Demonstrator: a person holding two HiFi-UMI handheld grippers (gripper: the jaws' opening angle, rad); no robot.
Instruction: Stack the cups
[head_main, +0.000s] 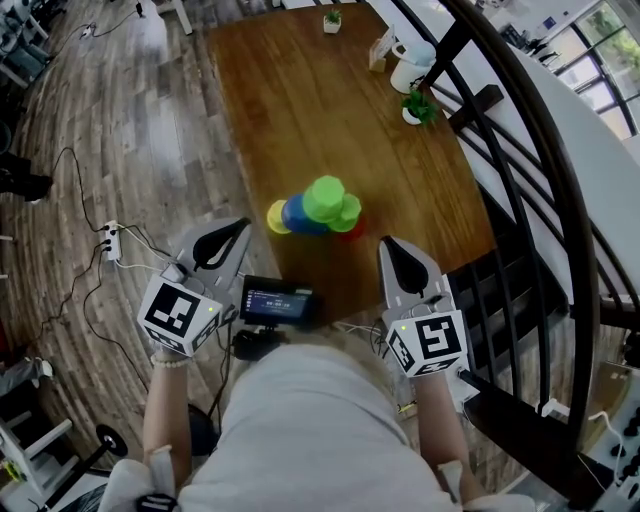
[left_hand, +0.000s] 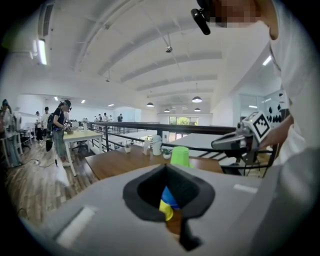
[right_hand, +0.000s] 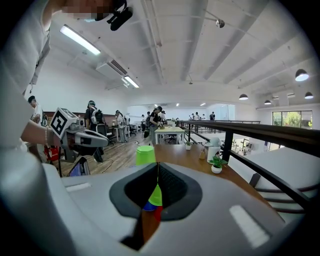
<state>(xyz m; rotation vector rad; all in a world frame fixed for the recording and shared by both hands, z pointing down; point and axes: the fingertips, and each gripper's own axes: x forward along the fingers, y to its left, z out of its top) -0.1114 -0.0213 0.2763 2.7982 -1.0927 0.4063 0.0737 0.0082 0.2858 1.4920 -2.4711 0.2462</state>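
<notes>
Pale grey left gripper (head_main: 240, 228) and right gripper (head_main: 390, 245) bear black-and-white marker cubes (head_main: 178, 315) (one each); the person wears a white shirt (head_main: 300, 430) and a beaded bracelet (head_main: 170, 360).

Room inventory, as I see it from my station:
- Long brown wooden table (head_main: 300, 120).
- On its far right part, a white jug (head_main: 412, 65) and two small potted plants (head_main: 417, 107).
- Grey-brown plank floor (head_main: 120, 150), with a white power strip (head_main: 110, 242) and black cables (head_main: 70, 165) on it.
- Black metal railing (right_hand: 280, 131) along the table's right side.
- White beamed ceiling (right_hand: 200, 45), with strip lights (right_hand: 80, 40) and round hanging lamps (right_hand: 301, 75).
- Bright windows (right_hand: 295, 118) beyond the railing.
- Farther back, a pale desk (right_hand: 170, 130) with people (right_hand: 156, 117) standing round it.
</notes>
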